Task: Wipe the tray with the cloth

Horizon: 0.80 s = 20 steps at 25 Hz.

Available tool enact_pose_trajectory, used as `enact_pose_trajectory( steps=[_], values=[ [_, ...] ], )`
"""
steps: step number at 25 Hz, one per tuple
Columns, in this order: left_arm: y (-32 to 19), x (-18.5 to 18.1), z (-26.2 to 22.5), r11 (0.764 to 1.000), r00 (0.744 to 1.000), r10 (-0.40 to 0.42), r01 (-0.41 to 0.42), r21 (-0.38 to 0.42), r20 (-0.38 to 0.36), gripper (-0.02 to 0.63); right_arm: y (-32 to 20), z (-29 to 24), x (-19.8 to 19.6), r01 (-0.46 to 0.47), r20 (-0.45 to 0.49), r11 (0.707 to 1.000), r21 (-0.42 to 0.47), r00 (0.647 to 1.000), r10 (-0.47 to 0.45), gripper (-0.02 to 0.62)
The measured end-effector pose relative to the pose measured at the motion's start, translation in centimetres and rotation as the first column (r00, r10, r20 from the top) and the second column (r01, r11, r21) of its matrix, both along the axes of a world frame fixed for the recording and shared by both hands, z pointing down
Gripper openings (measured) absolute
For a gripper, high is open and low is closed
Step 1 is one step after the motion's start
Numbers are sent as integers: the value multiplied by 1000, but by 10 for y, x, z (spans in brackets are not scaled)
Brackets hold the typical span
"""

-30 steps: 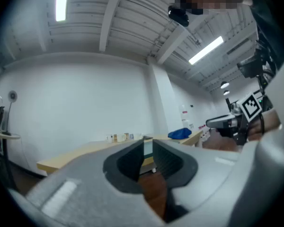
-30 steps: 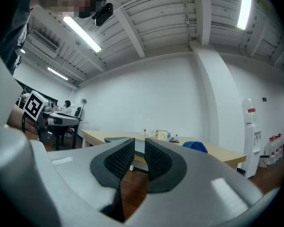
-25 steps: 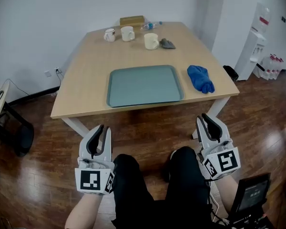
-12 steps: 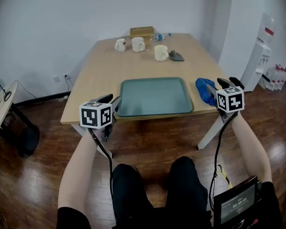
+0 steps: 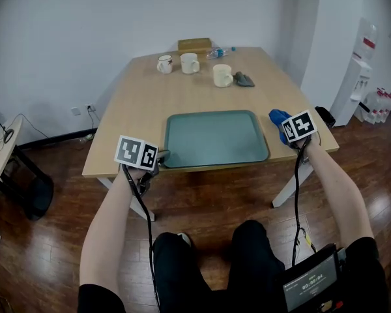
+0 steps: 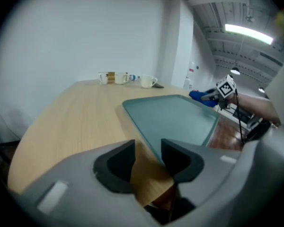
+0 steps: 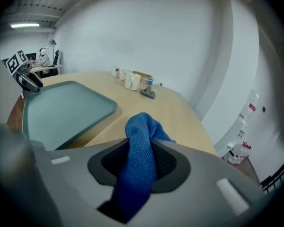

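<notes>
Closest to the camera are the person's dark-trousered legs (image 5: 247, 253) over a wood floor (image 5: 45, 253), with both arms reaching out to the near edge of the table (image 5: 133, 109). The left hand-held gripper (image 5: 160, 156) sits at the tray's near left corner. Its jaws have just been opening and stand wide apart, and in the left gripper view only the table edge and that corner of the rim show in the gap, nothing clamped. The teal tray (image 5: 216, 139) lies flat near the table's front edge, and it looks bare. Just past its right side, the right hand-held gripper (image 5: 281, 120) is down on the blue cloth (image 5: 276, 115). Its jaws have just been closing, and the right gripper view shows a fold of the cloth (image 7: 141, 143) pinched between the pads, the rest bunched on the table right beside the tray. Further back there's a cream mug (image 5: 222, 75) with a small grey thing (image 5: 244, 79) next to it, then two white mugs (image 5: 177, 63), and at the far edge a brown box (image 5: 194, 44) and a plastic bottle (image 5: 220, 51) lying on its side.
</notes>
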State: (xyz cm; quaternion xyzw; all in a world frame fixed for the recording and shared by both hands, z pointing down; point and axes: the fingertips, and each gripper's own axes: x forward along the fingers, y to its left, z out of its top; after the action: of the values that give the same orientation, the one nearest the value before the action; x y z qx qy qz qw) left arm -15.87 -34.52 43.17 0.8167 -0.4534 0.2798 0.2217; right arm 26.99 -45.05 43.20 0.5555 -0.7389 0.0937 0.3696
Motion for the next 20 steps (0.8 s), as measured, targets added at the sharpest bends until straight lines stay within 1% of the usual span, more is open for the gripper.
enact_pose_trajectory(
  steps=[1,2,3,4,5,6,8,11,14,15,18,20],
  values=[
    [1,1,2,1000,1000,15,-14,-6,14,152,-3,-7,-6,10,9,999,30,1000,-10,114],
    [2,3,3,1000,999,26,-25,-10,21,140,-6,-16,-15,25,27,998,65,999,-26,114],
    [3,5,3,999,999,31,-31,-15,20,103,-8,-26,-26,42,51,994,98,998,-47,114],
    [2,6,3,999,999,31,-31,-19,17,82,-11,-36,-39,60,74,991,122,995,-69,114],
    [2,7,3,999,999,29,-28,-20,18,81,-14,-42,-53,79,92,988,130,992,-91,114],
    [2,7,2,999,999,27,-26,-18,21,81,-17,-44,-67,98,99,988,119,989,-110,114],
    [2,7,2,1000,999,25,-24,-11,29,80,-25,-38,-92,121,73,991,60,989,-125,114],
    [4,10,1,1000,999,26,-26,-2,36,80,-41,-23,-112,94,-2,995,-25,996,-94,114],
    [4,12,1,999,999,37,-37,-5,28,78,-50,-15,-135,84,-55,994,-71,995,-88,114],
    [4,12,2,999,999,41,-41,-9,22,78,-51,-12,-147,98,-58,992,-85,993,-103,112],
    [4,12,2,999,999,46,-46,-17,13,78,-49,-3,-197,157,-12,980,-125,987,-159,112],
    [4,13,1,999,999,46,-46,-11,20,78,-46,-3,-234,206,-29,971,-120,977,-211,112]
  ],
)
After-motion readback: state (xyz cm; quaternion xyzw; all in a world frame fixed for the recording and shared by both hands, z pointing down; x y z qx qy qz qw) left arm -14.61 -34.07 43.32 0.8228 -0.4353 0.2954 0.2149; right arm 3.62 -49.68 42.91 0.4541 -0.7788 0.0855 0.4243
